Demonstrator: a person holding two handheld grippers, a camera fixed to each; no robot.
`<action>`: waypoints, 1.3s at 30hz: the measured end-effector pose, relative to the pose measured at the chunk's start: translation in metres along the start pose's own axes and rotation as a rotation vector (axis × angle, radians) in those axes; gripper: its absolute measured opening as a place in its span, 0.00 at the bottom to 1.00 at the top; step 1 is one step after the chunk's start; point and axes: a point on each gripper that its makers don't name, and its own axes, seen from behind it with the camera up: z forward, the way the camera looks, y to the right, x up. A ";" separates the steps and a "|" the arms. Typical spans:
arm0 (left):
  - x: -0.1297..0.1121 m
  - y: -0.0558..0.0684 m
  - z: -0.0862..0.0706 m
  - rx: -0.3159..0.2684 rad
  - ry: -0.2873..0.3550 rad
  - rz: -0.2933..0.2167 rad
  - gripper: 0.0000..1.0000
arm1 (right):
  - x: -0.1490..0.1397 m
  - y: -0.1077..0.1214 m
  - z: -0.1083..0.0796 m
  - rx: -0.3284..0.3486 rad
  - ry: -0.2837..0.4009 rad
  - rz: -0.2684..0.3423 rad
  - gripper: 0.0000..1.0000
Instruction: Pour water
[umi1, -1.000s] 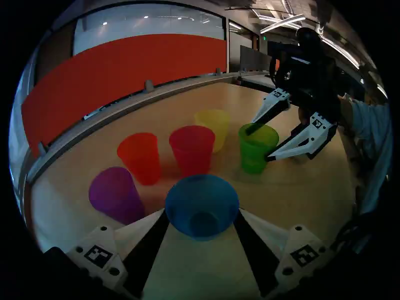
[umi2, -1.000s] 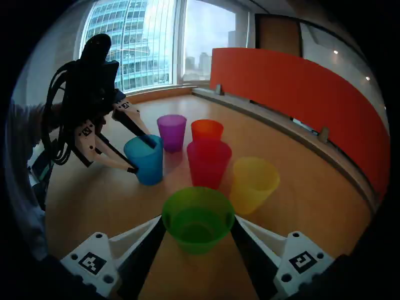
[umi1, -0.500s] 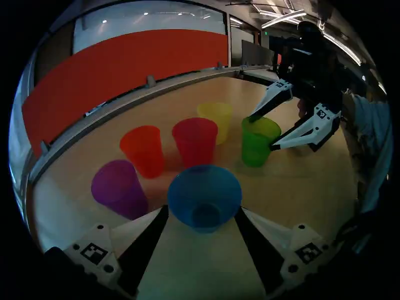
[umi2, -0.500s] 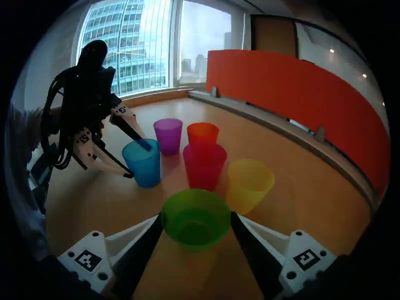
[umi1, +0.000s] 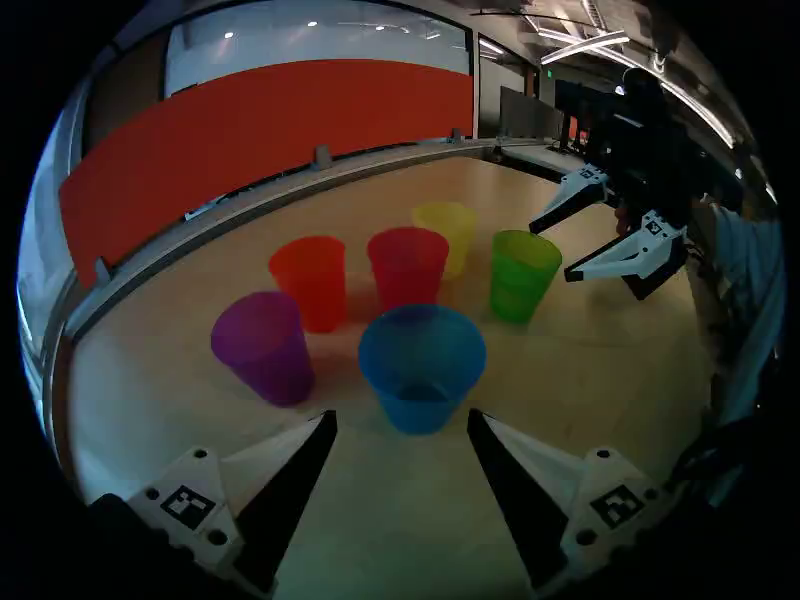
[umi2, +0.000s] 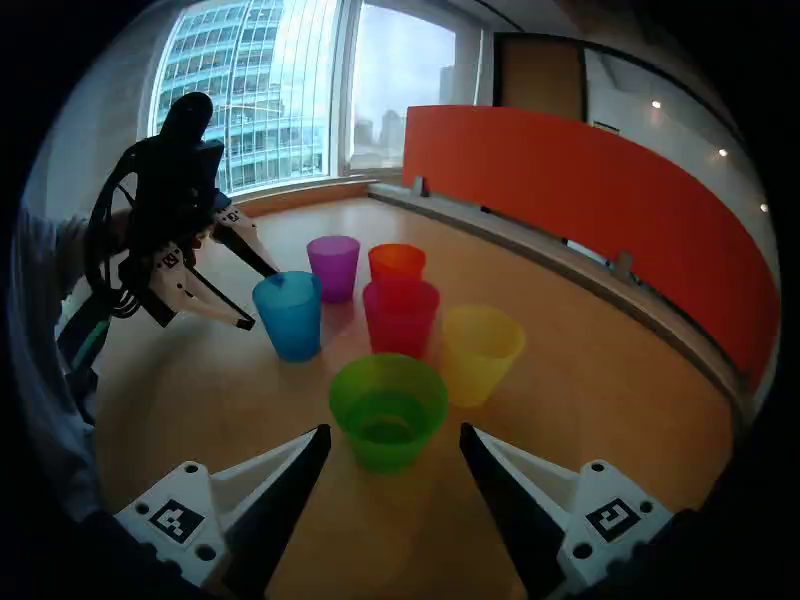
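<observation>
Blue cup (umi1: 422, 365) unheld, left gripper (umi1: 400, 414) spread | green cup (umi2: 388, 408) unheld, right gripper (umi2: 393, 429) spread

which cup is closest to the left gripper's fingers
The blue cup: it stands centred just ahead of the open left gripper. The purple cup is off to one side, the others farther back.

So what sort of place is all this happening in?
Probably an office or meeting room in a city high-rise: tall windows look out on glass towers, a long orange partition runs along the wide wooden tabletop, and strip lights line the ceiling.
</observation>
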 end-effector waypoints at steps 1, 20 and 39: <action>-0.001 -0.001 -0.002 0.004 0.002 -0.002 0.97 | -0.001 0.002 -0.003 -0.008 0.004 0.003 1.00; 0.013 -0.026 -0.048 0.155 0.126 -0.064 0.97 | 0.004 0.027 -0.053 -0.161 0.123 0.104 1.00; 0.054 -0.067 -0.113 0.432 0.385 -0.115 0.97 | 0.039 0.067 -0.107 -0.444 0.334 0.150 1.00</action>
